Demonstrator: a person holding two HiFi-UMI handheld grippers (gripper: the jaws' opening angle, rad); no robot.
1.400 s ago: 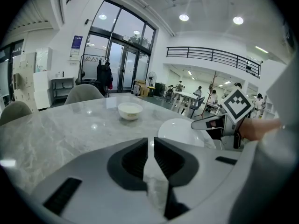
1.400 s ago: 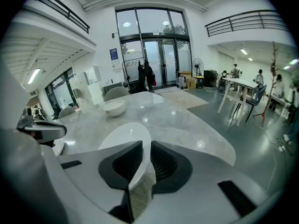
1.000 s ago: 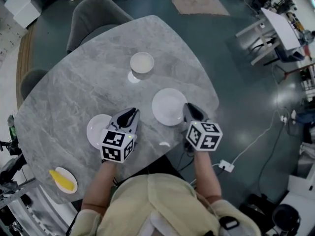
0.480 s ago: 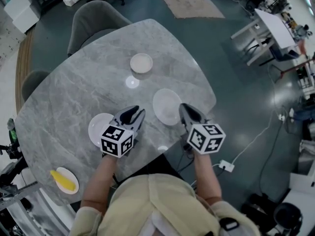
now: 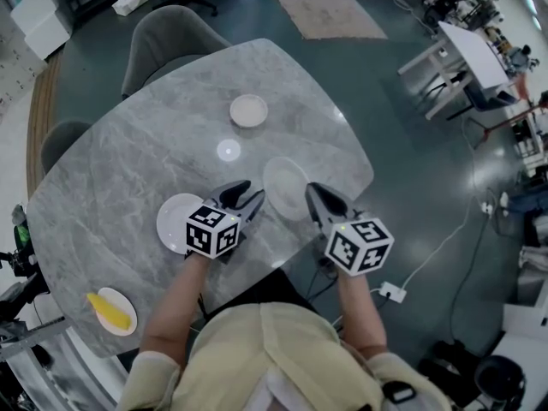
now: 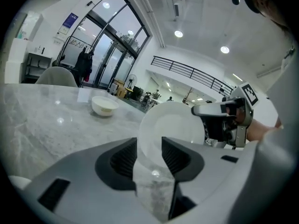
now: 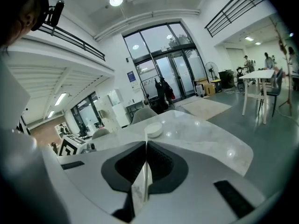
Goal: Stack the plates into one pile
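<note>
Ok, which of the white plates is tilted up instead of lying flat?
The round white plate gripped at its rim by the right gripper; the others lie flat on the grey marble table.

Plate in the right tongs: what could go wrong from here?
The right tongs, having just closed, pinch the plate only by its rim, tilted above the table; it might slip and crack. Lowered off-centre onto the other plate, it could chip it or slide off.
</note>
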